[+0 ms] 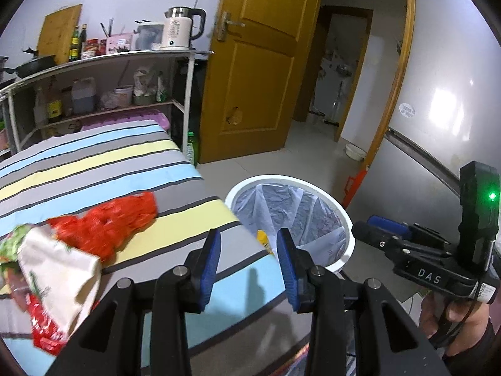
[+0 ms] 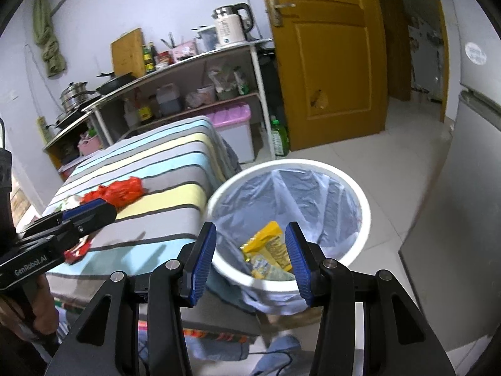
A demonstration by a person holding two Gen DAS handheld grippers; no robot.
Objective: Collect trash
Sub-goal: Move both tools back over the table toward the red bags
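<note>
- The left gripper [image 1: 249, 264] has ribbed blue pads on black arms; its jaws are spread with nothing between them, and it hangs above the near edge of the striped cloth-covered table [image 1: 131, 169].
- The right gripper [image 2: 250, 261] is likewise spread apart and empty, poised over the rim of the round white plastic bin [image 2: 353, 244], which is lined with a thin, creased translucent bag.
- Inside the bin lie glossy yellow snack wrappers [image 2: 269, 244], flat and crinkled, their long axis running from the bin's near side up toward its far wall.
- On the cloth, a crumpled red mesh-like wrapper [image 1: 106, 222] lies stretched diagonally, its long axis pointing from the near-left toward the far-right.
- Just beside it, touching its near end, sits a cream-coloured paper-like packet [image 1: 59, 279] with green print, folded and blurred.
- A small red glossy packet [image 1: 43, 332] lies partly beneath the cream one.
- The bin stands on the pale tiled floor [image 2: 407, 163], just beside the table's corner.
</note>
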